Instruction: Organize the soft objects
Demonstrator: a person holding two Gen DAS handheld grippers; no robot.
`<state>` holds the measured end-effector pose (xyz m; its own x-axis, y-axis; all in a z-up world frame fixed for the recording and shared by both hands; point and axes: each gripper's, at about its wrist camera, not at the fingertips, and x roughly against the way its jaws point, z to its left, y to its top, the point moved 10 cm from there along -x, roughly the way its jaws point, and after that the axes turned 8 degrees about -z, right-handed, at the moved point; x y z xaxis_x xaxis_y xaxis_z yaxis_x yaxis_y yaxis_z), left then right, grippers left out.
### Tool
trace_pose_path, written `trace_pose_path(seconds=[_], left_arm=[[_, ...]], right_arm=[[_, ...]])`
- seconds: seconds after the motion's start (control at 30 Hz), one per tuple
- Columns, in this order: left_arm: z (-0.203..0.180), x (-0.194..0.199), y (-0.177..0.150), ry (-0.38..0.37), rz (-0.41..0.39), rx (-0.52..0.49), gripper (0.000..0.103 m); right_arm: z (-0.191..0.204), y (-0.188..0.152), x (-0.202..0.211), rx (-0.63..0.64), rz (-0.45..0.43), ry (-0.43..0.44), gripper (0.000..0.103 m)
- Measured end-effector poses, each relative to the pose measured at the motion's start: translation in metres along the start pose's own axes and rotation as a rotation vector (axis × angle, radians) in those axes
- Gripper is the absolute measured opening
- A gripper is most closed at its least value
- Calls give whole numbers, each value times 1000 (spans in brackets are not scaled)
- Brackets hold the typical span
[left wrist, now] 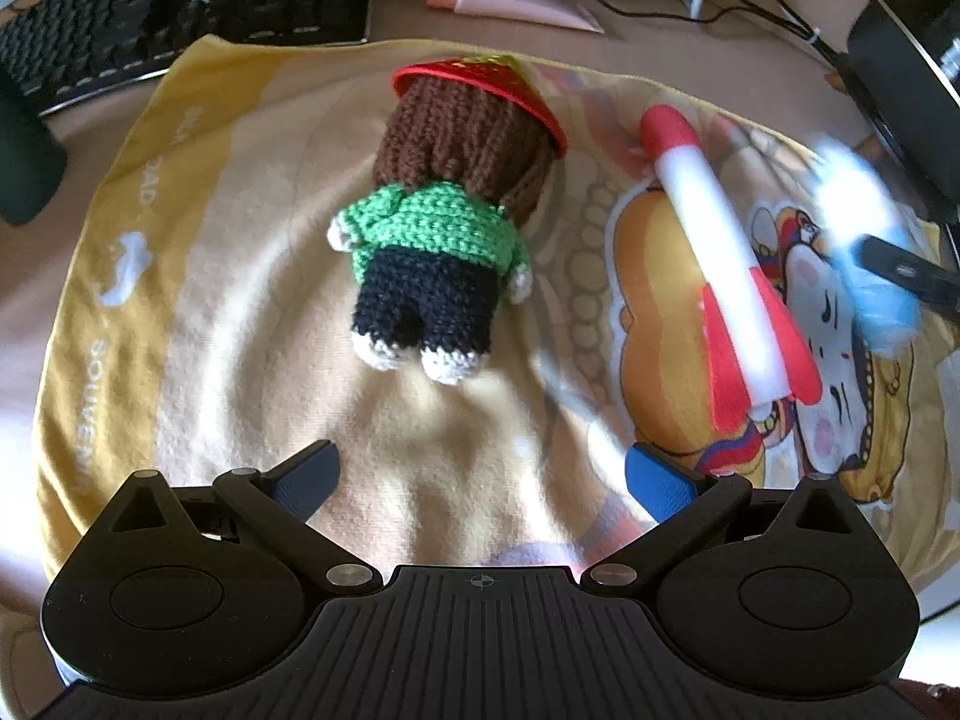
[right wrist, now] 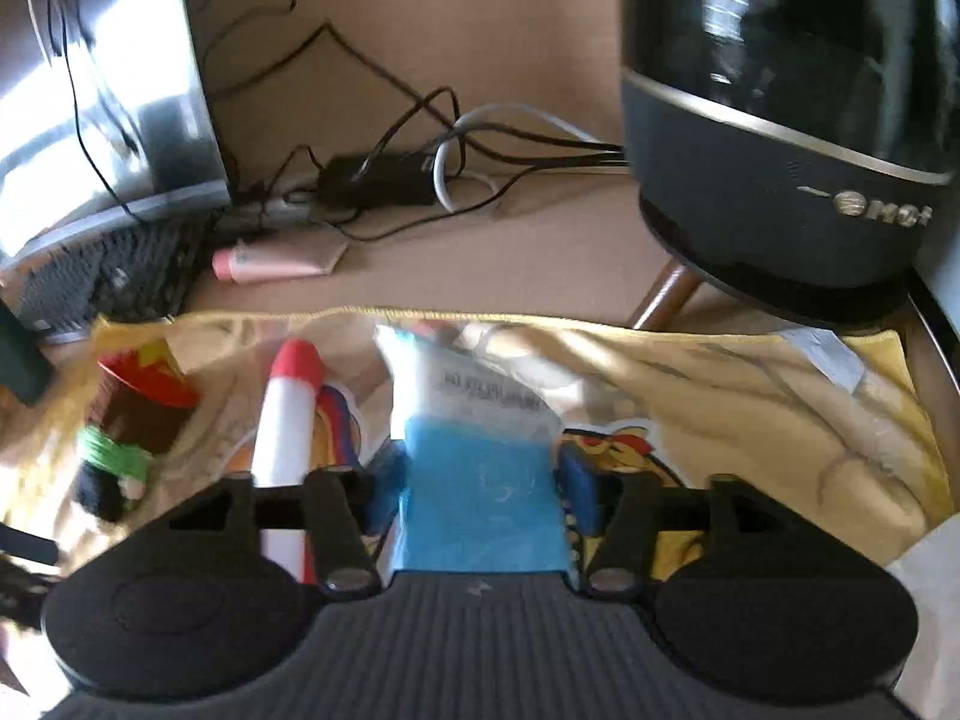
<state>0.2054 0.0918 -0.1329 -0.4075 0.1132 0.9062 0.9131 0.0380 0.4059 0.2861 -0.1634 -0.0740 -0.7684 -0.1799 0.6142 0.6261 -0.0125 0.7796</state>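
A crocheted doll (left wrist: 438, 234) with brown hair, green top and red hat lies face down on the yellow printed cloth (left wrist: 240, 330). A red-and-white foam rocket (left wrist: 720, 264) lies to its right. My left gripper (left wrist: 480, 480) stands open just short of the doll's feet, holding nothing. My right gripper (right wrist: 480, 480) is shut on a blue-and-white bagged soft pack (right wrist: 480, 480), held above the cloth (right wrist: 750, 408) right of the rocket (right wrist: 288, 414). The same pack (left wrist: 864, 246) shows blurred in the left wrist view. The doll (right wrist: 126, 420) lies at far left in the right wrist view.
A black keyboard (left wrist: 180, 6) and a pink tube (left wrist: 510, 0) lie beyond the cloth. Cables and a black adapter (right wrist: 378, 180) trail at the back. A large black glossy appliance (right wrist: 792, 120) stands at the right, a monitor base (right wrist: 108, 90) at the left.
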Motion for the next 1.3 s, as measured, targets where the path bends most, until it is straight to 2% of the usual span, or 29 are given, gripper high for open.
trace_pose_path(seconds=[0.1,0.2,0.37,0.47,0.5,0.53,0.57,0.6,0.67,0.77,0.83,0.93,0.97,1.0,1.07,1.2,1.27,1.3], left_arm=[[2,2,0,2,-7,-4,103],[8,1,-3,1,-4,36,103],[8,-2,-9,-31,8,86,103],[1,-3,-6,-47,-9,69,103],[-2,-3,-3,-49,-17,54,103],[-5,-2,-1,-49,-27,38,103],[-8,0,2,-50,-42,21,103],[-10,1,4,-51,-54,8,103],[-12,7,8,-51,-80,-18,103],[-15,15,10,-36,-111,-75,103],[-16,20,10,-32,-127,-107,103],[-17,23,5,-92,-135,-96,103],[-17,22,4,-121,-136,-81,103],[-17,21,1,-144,-134,-62,103],[-16,16,-3,-165,-132,-43,103],[-14,8,-12,-161,-119,-72,103],[-12,7,-13,-126,-125,-81,103],[-11,9,-14,-113,-138,-83,103]], right_arm=[[-12,5,38,65,-87,-35,90],[-56,0,98,-1,-148,-132,99],[-143,-43,166,-166,-103,-388,99],[-183,-69,168,-229,-71,-509,98],[-192,-73,162,-244,-72,-526,92],[-197,-74,153,-268,-71,-512,84],[-202,-75,143,-292,-70,-495,60],[-200,-71,130,-331,-68,-414,34],[-190,-58,114,-401,-73,-288,17],[-152,-11,110,-353,-180,-166,16],[-123,19,112,-380,-253,-45,16],[-92,45,117,-480,-309,116,16],[-85,47,116,-494,-311,146,16],[-81,45,110,-489,-300,141,16],[-78,30,91,-432,-244,75,16],[-95,-18,57,-299,-112,-131,16],[-102,-38,50,-253,-62,-196,22],[-104,-46,49,-242,-42,-211,28]])
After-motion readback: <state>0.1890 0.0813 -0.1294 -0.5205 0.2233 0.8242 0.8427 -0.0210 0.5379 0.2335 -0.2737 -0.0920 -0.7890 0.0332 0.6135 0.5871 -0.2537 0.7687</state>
